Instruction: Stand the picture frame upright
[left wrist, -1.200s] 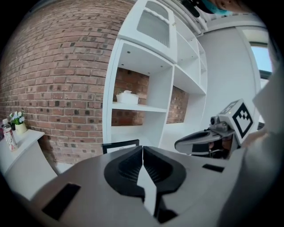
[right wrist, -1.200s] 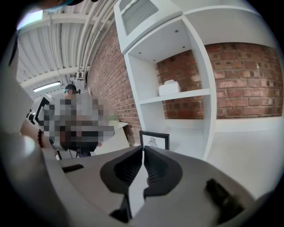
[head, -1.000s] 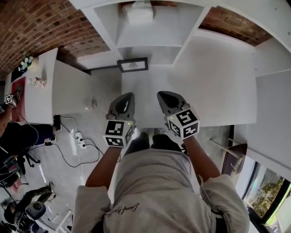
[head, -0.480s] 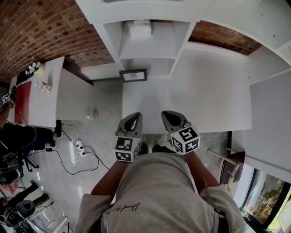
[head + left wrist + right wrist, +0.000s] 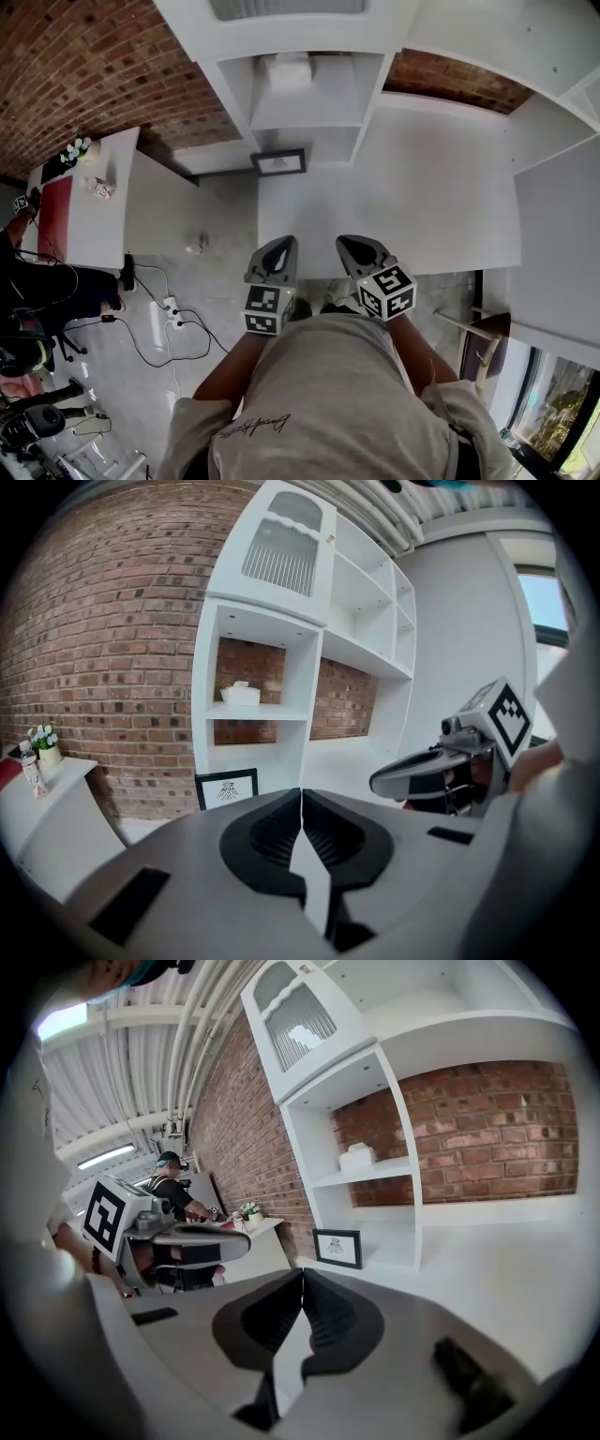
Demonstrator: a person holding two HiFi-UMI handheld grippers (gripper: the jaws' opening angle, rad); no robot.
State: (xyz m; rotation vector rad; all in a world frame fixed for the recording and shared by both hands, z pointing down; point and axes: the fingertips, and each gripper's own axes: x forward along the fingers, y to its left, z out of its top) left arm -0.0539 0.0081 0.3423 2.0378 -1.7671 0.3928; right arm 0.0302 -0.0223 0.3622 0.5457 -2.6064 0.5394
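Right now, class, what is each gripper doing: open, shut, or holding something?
Left gripper: shut, holding nothing.
Right gripper: shut, holding nothing.

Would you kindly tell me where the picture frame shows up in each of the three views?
Head view: picture frame, upper centre, at the foot of the shelf unit.
Left gripper view: left of centre, below the middle.
Right gripper view: near the centre, slightly low.
Shared landmark: the white box on the shelf above it.

Grey T-shirt; grey left gripper and right gripper.
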